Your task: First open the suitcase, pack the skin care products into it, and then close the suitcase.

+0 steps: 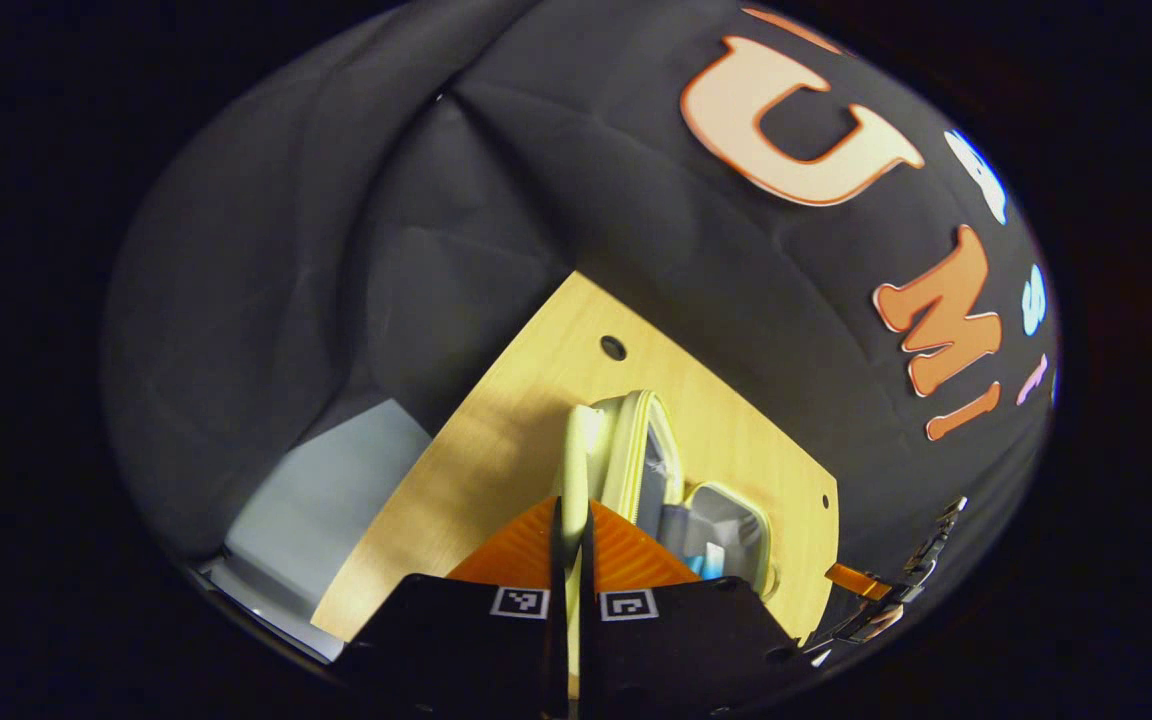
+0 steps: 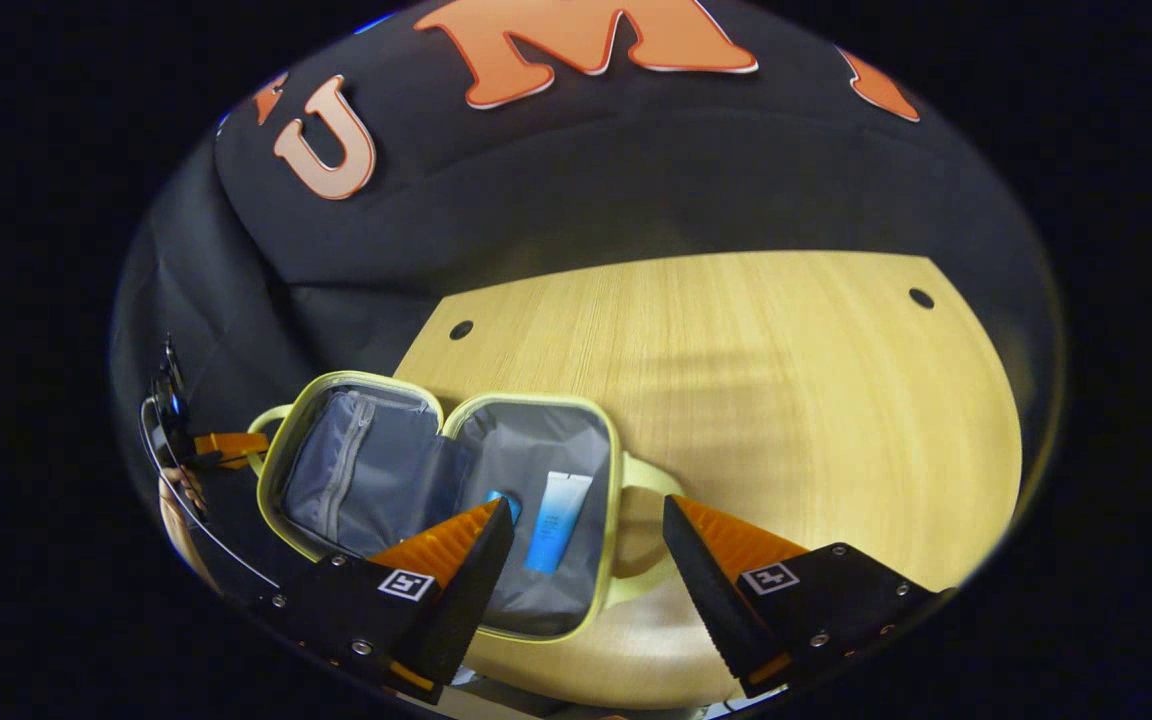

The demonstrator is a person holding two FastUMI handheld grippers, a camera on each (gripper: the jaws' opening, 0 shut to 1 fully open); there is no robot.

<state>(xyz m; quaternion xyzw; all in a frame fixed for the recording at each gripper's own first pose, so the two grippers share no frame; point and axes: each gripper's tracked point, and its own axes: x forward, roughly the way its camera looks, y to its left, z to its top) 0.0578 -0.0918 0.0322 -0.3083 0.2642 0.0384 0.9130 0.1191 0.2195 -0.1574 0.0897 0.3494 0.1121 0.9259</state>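
The small pale-yellow suitcase [image 2: 626, 470] lies open on the wooden table [image 2: 786, 380], its grey lining showing. In its right half lie a blue-and-white tube [image 2: 556, 520] and a second blue item [image 2: 504, 503], partly hidden by my finger. My right gripper [image 2: 586, 530] hovers open just above the case's near edge. In the left gripper view the suitcase lid [image 1: 626, 440] stands edge-on, and my left gripper [image 1: 572, 515] is shut on its rim. That same gripper [image 2: 226, 445], with a hand behind it, holds the lid's far-left edge in the right gripper view.
The table [image 1: 496, 450] has small round holes [image 2: 921, 297] near its corners and ends close to the black cloth wall. Pale floor [image 1: 336, 490] shows beyond the table's left edge. The right gripper [image 1: 866, 590] shows at the table's far edge in the left gripper view.
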